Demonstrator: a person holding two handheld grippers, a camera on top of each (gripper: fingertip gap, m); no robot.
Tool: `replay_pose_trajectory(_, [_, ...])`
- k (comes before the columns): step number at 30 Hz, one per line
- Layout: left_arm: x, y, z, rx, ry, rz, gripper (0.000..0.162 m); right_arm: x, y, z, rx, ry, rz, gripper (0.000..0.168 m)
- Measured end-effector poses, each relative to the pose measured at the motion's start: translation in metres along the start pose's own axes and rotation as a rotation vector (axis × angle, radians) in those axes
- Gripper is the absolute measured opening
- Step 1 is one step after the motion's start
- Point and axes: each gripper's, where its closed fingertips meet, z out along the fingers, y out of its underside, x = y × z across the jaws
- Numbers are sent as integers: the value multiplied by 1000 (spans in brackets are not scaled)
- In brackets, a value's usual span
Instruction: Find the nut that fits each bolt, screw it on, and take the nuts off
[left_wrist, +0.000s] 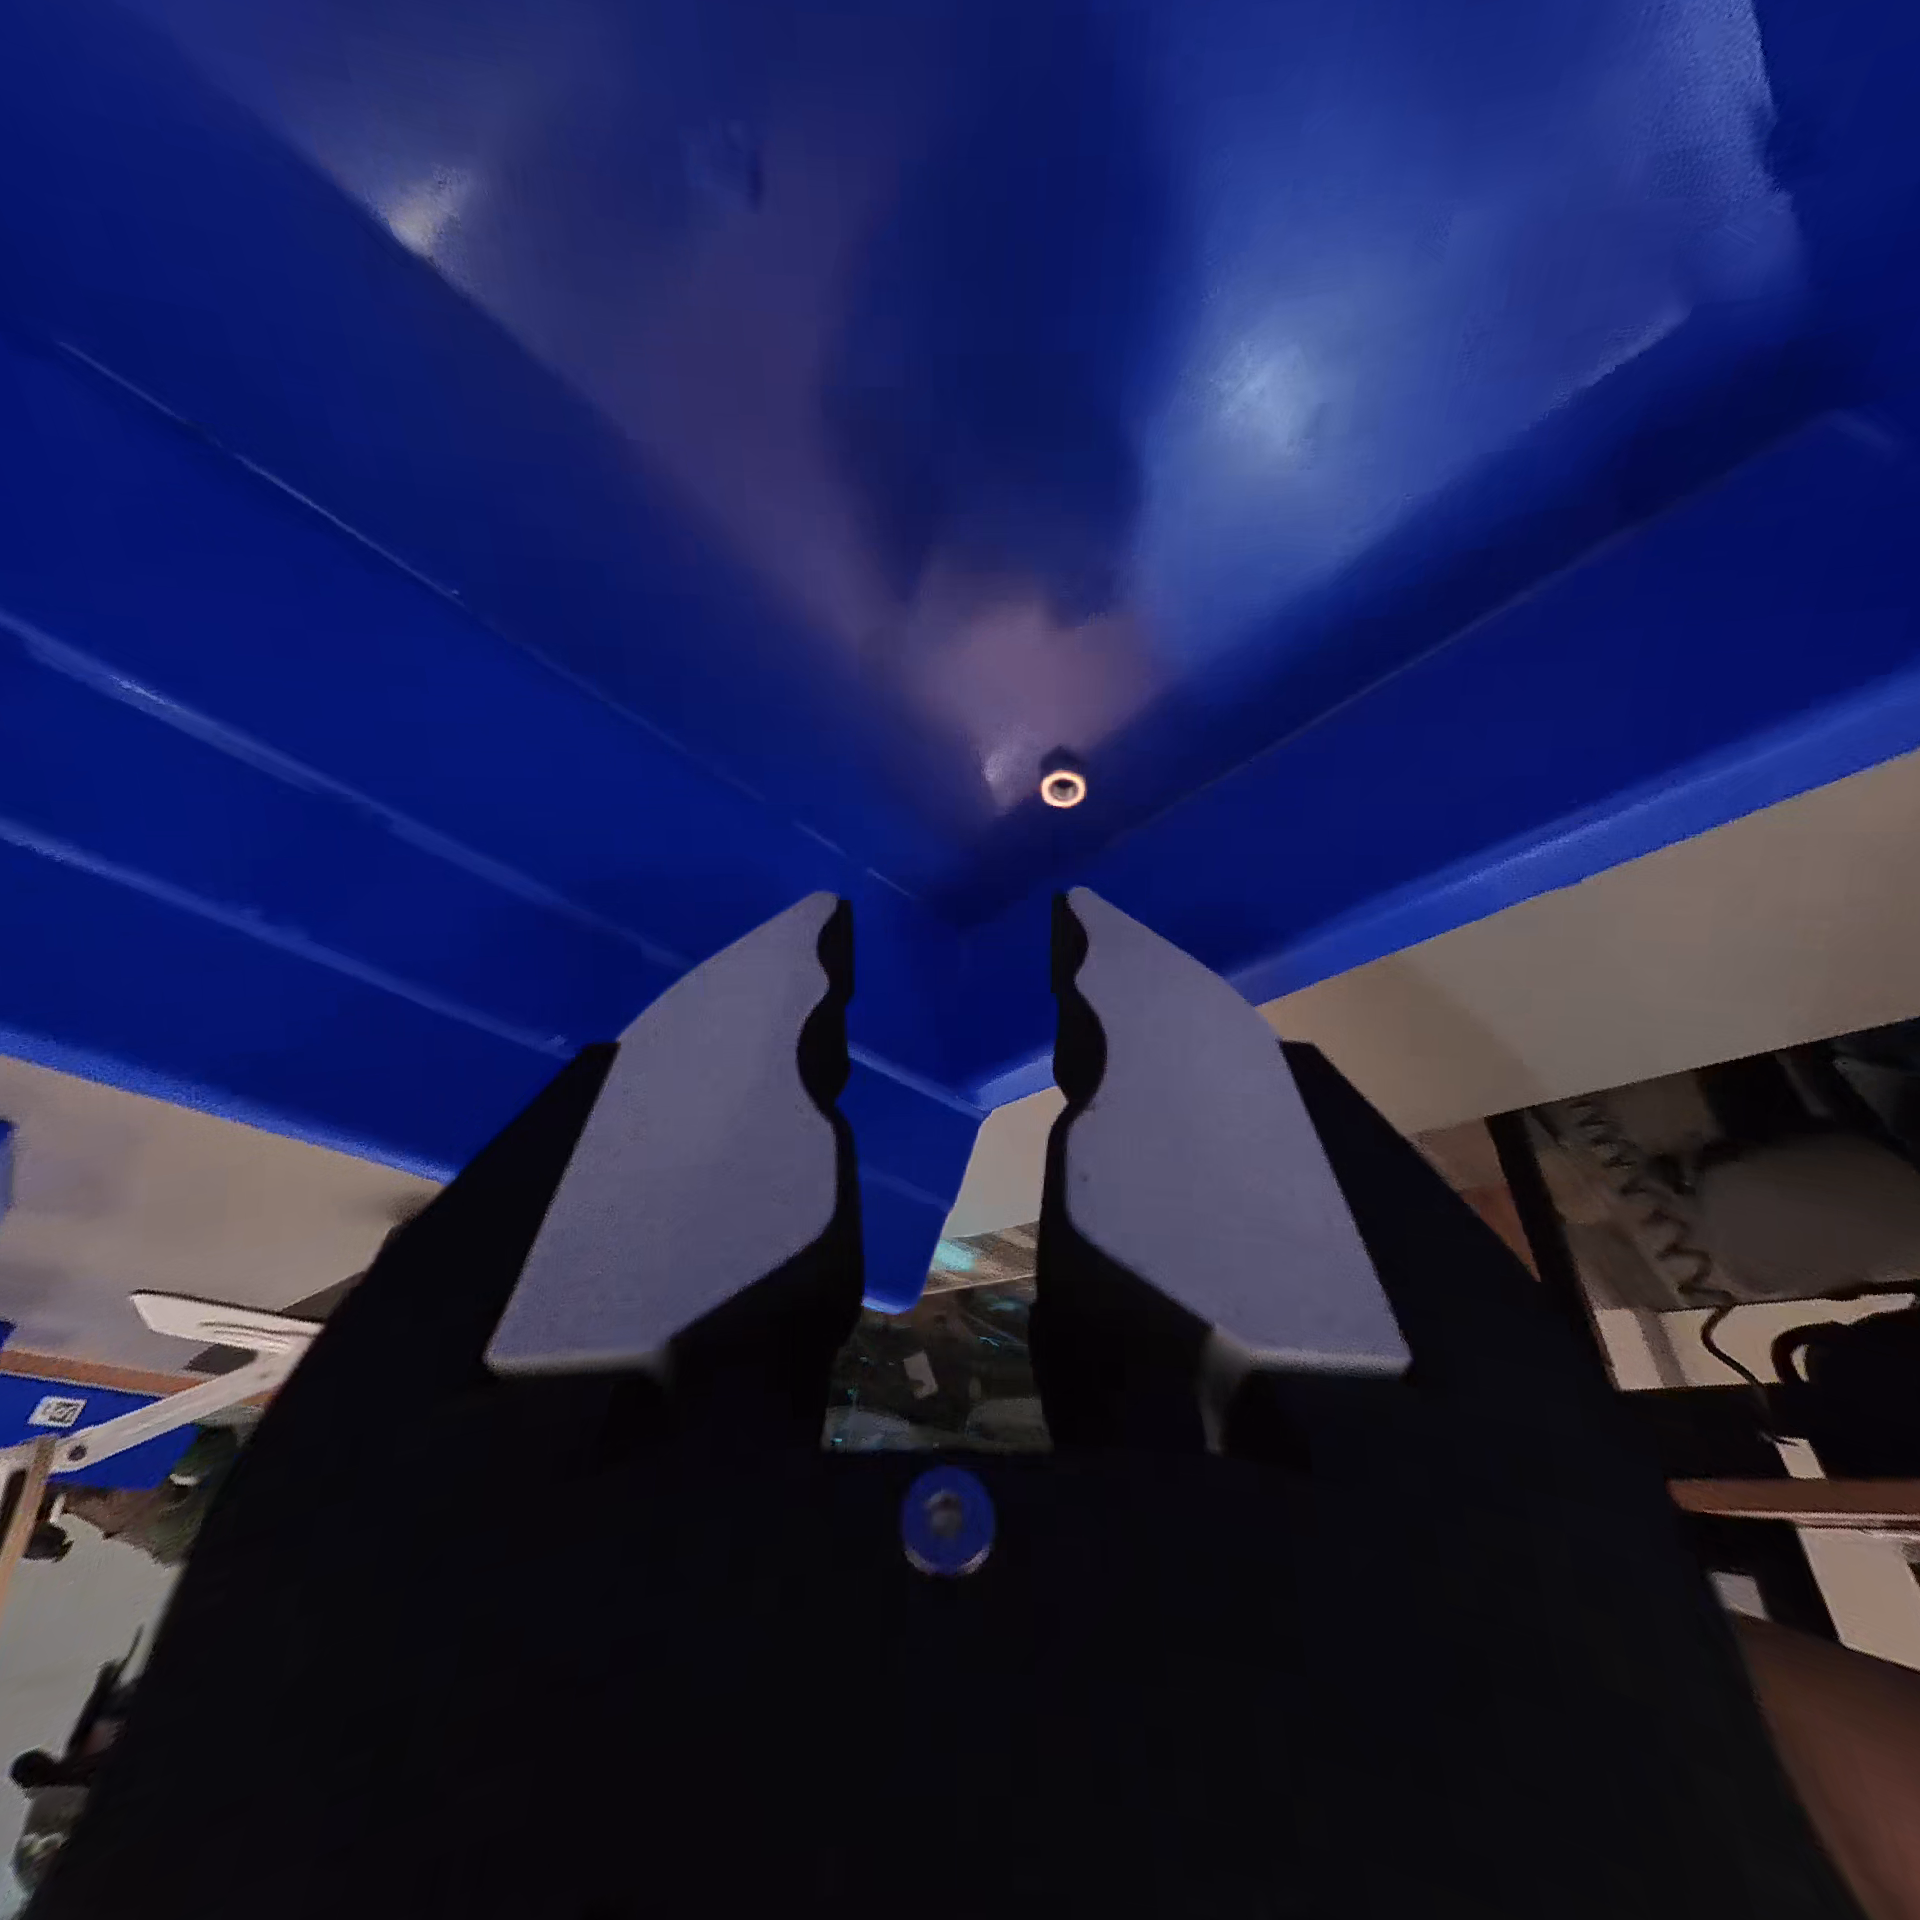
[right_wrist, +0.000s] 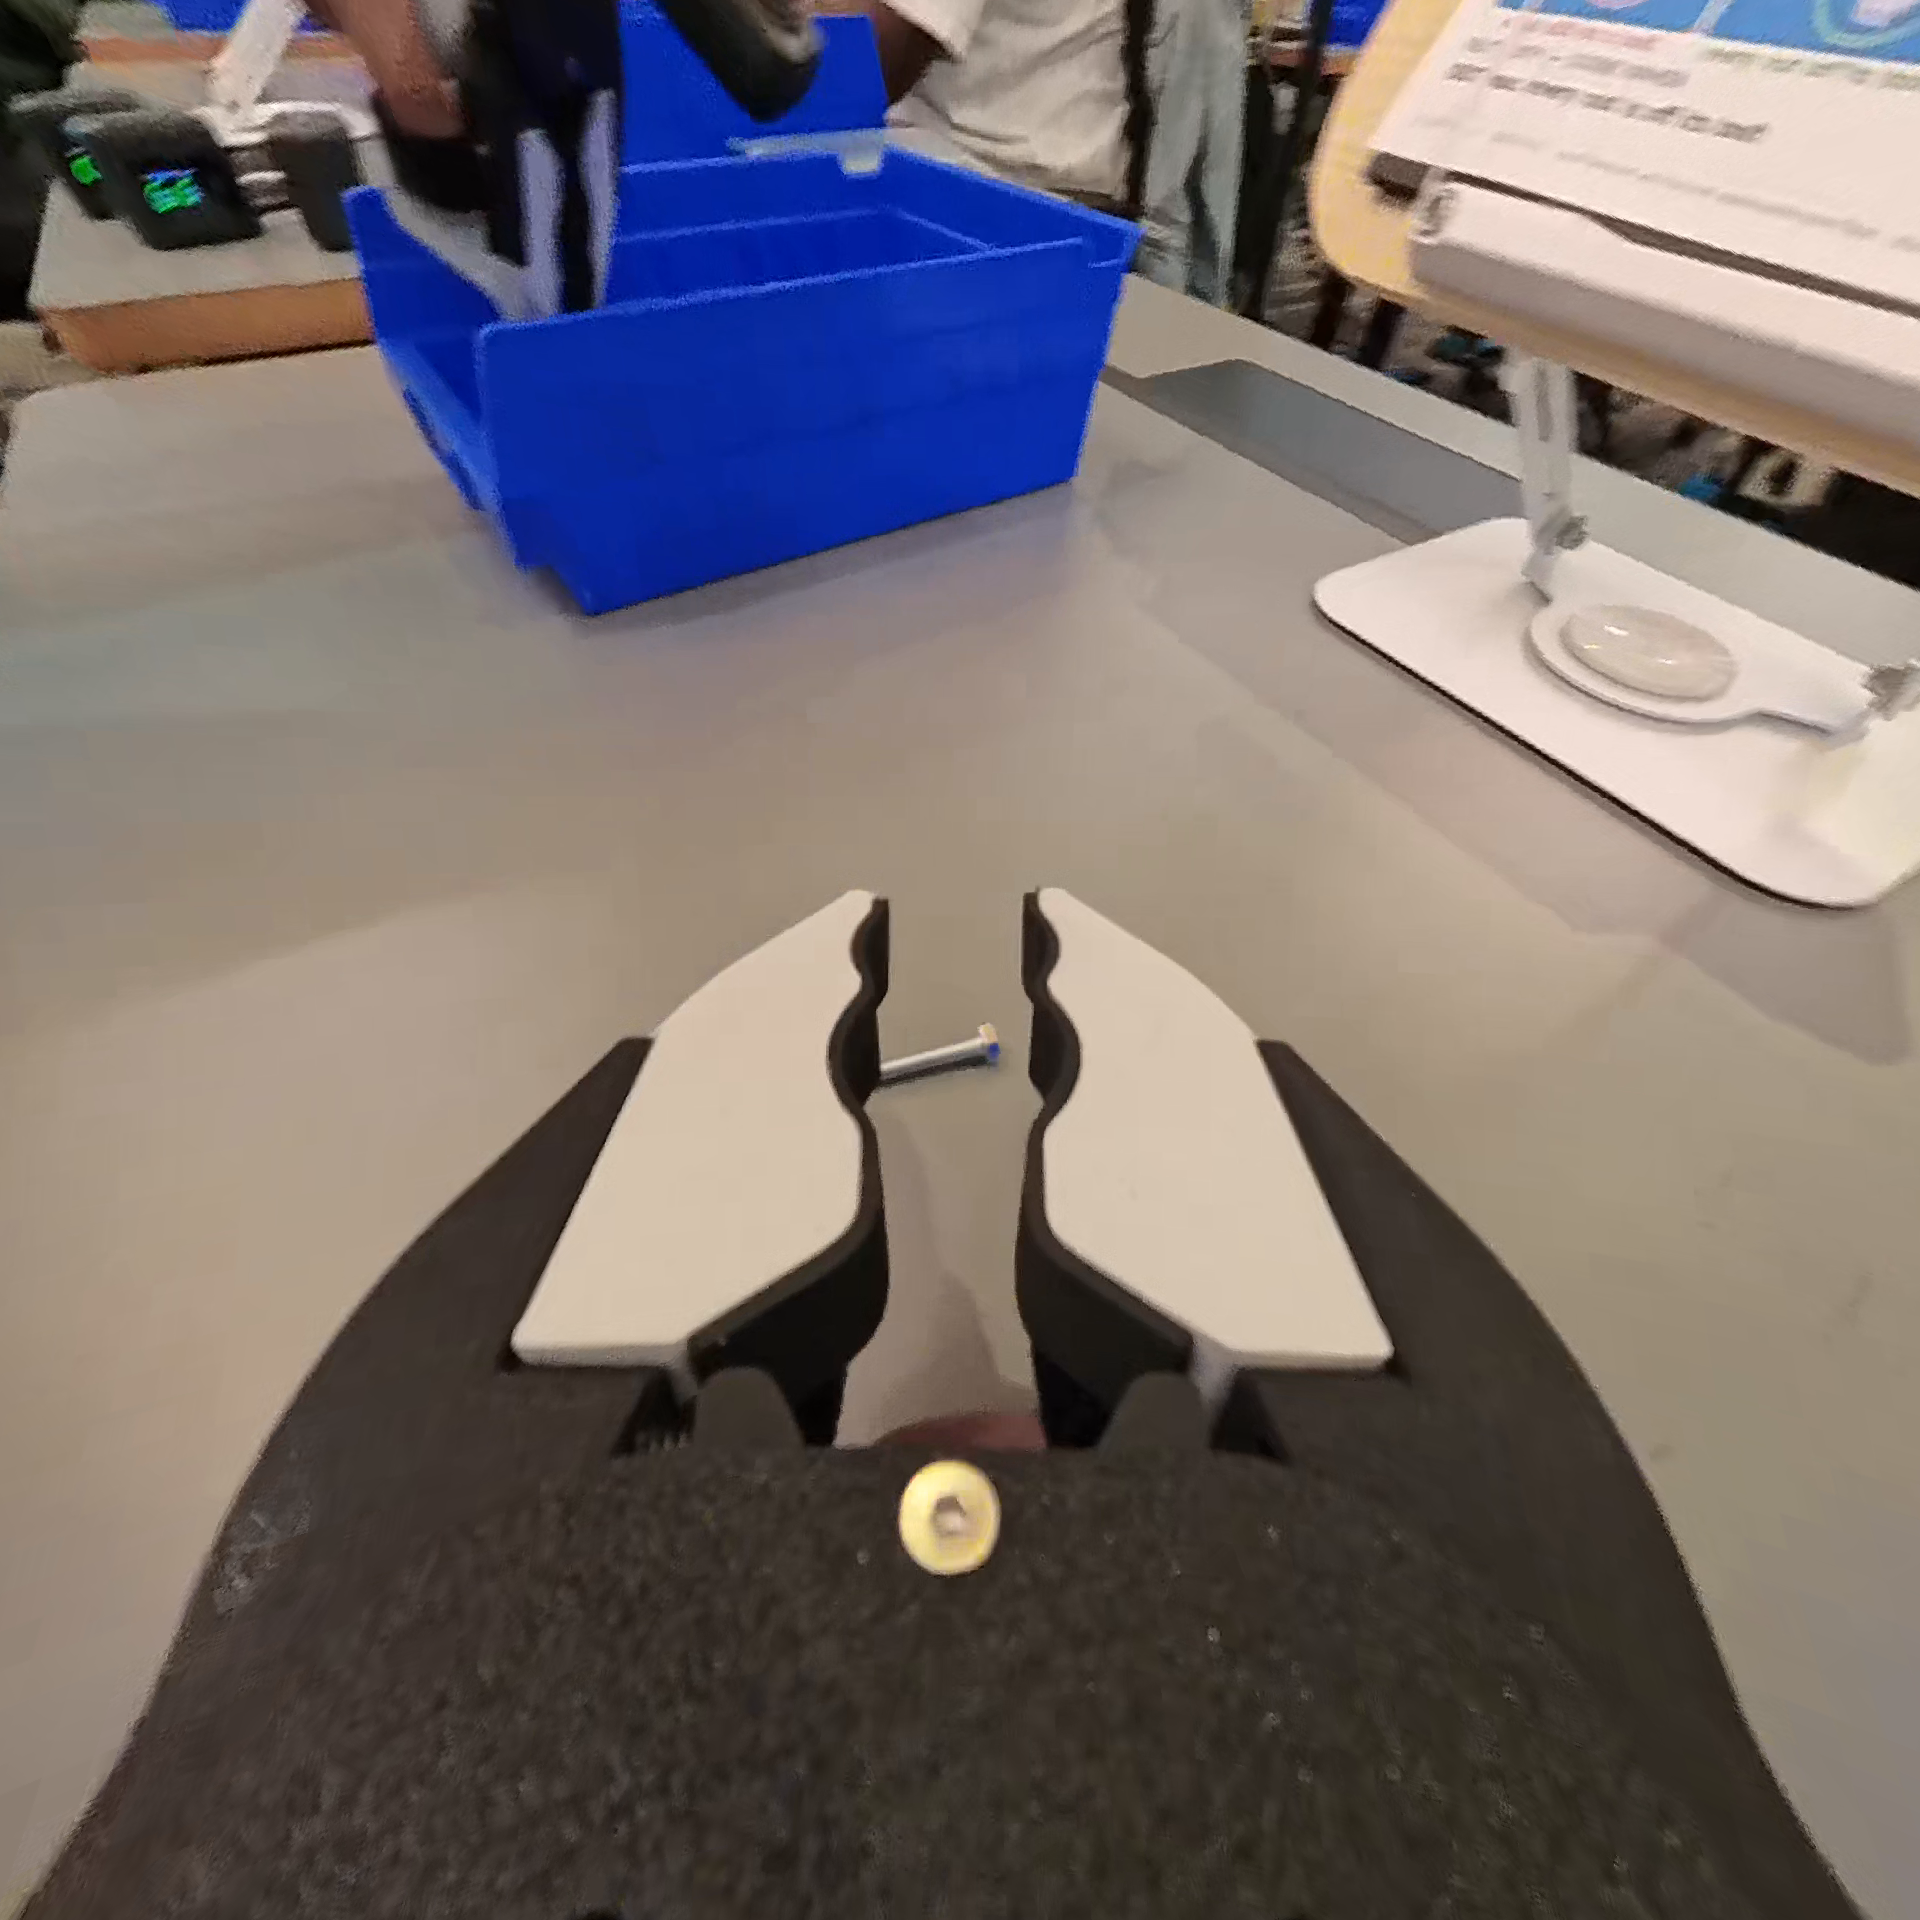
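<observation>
A small silver nut lies in a near corner of the blue bin, seen in the left wrist view. My left gripper is open and empty at the bin's rim, just short of the nut. In the right wrist view a silver bolt lies on the grey table, between the fingers of my right gripper. That gripper is open, and its left finger hides the bolt's tip. The blue bin stands at the far side of the table, with the left gripper reaching into it from above.
A white stand holding a tilted board with a printed sheet stands at the right of the table. A person stands behind the bin. Small devices with lit screens sit on another table at the far left. Left tips to right tips: about 40 centimeters. My left tips are roughly 4 centimeters from the small silver nut.
</observation>
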Motion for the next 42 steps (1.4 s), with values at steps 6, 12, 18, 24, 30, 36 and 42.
replay_pose_trajectory(6, [17,-7,-7,148,38,40,34,2,-2,3,-255,-198,-146,29])
replay_pose_trajectory(12, [23,1,25,-11,133,26,36,15,-14,22,-181,-167,-189,27])
replay_pose_trajectory(18, [15,-7,41,-18,174,-9,31,14,-7,15,-135,-137,-218,23])
replay_pose_trajectory(24, [18,-3,47,-25,191,-14,27,12,-3,15,-149,-149,-207,24])
replay_pose_trajectory(30, [15,-2,49,-36,121,-8,22,9,-2,15,-154,-137,-227,24])
replay_pose_trajectory(36, [16,-2,49,-35,-3,33,10,10,0,15,-156,-124,-232,23])
replay_pose_trajectory(42, [12,-16,26,265,-113,49,10,17,1,11,-150,-106,-221,23])
